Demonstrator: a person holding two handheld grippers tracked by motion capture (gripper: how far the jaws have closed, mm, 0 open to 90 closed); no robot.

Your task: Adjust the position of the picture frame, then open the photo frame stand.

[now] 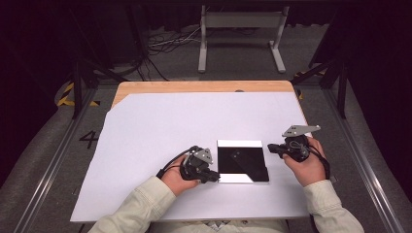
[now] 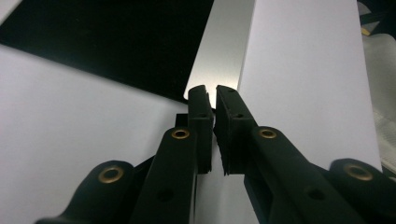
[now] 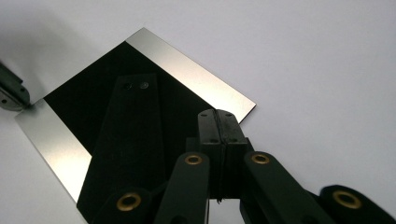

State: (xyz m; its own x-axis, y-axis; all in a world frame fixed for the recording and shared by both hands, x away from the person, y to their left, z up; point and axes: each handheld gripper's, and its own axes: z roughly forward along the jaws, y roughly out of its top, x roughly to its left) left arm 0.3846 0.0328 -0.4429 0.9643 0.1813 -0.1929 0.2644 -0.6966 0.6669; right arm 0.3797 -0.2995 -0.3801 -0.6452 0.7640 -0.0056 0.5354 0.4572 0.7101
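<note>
A square, mirror-like plate [image 1: 242, 162] lies flat on the white sheet [image 1: 170, 126], showing dark with bright strips along its far and near edges. My left gripper [image 1: 217, 177] rests at the plate's near left corner. In the left gripper view its jaws [image 2: 211, 91] stand almost together, just a slit apart, over the plate's rounded corner [image 2: 219, 56]. My right gripper [image 1: 270, 148] is by the plate's right edge. Its jaws [image 3: 217, 114] are pressed together over the plate [image 3: 187, 65], whose surface mirrors them. The left gripper's tip [image 3: 11, 95] touches the far corner there.
The white sheet covers most of a wooden table [image 1: 194, 86]. Beyond the table a grey metal stand [image 1: 240, 34] and loose cables [image 1: 165, 43] sit on the floor. Rails run along both sides of the table.
</note>
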